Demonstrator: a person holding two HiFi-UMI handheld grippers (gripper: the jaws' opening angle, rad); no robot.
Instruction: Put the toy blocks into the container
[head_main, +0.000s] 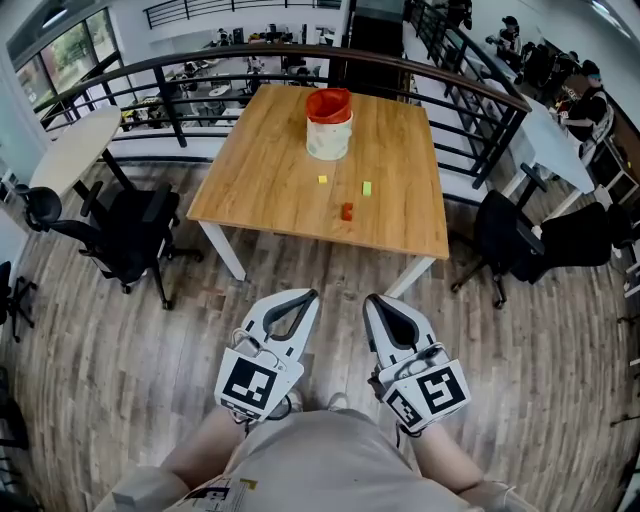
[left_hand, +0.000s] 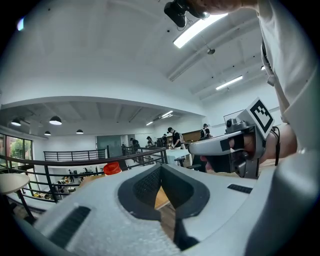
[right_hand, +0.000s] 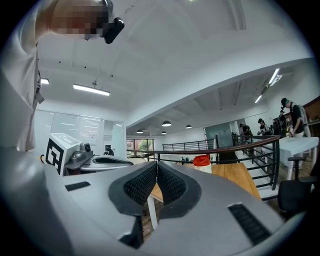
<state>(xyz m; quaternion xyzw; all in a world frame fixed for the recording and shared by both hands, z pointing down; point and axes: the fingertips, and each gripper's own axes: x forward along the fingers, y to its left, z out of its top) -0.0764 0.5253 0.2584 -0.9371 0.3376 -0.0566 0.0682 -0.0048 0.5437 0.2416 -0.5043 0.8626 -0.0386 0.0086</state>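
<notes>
left gripper (head_main: 303, 298): jaws closed, nothing between them, held level and low by my body. ahead of it, up on the table, the yellow block (head_main: 322, 180) is furthest left. the container (head_main: 328, 125) stands beyond it toward the far edge, a white tub with a red liner, upright. the red block (head_main: 346, 211) is nearest me, roughly on the line between my two grippers. the green block (head_main: 367, 188) is just right of that, long axis running away from me. all three blocks lie apart from each other, none in the container yet. right gripper (head_main: 377, 300): also closed, empty, level. i judge the right one slightly nearer the red block, so that hand should lead. both grippers are well apart from the table, so i'd have to close in and open the jaws first. table (head_main: 260, 190): flat bare wood, white legs. plank floor (head_main: 100, 350), black office chair (head_main: 130, 235) left of the table, second chair (head_main: 520, 240) to its right.
</notes>
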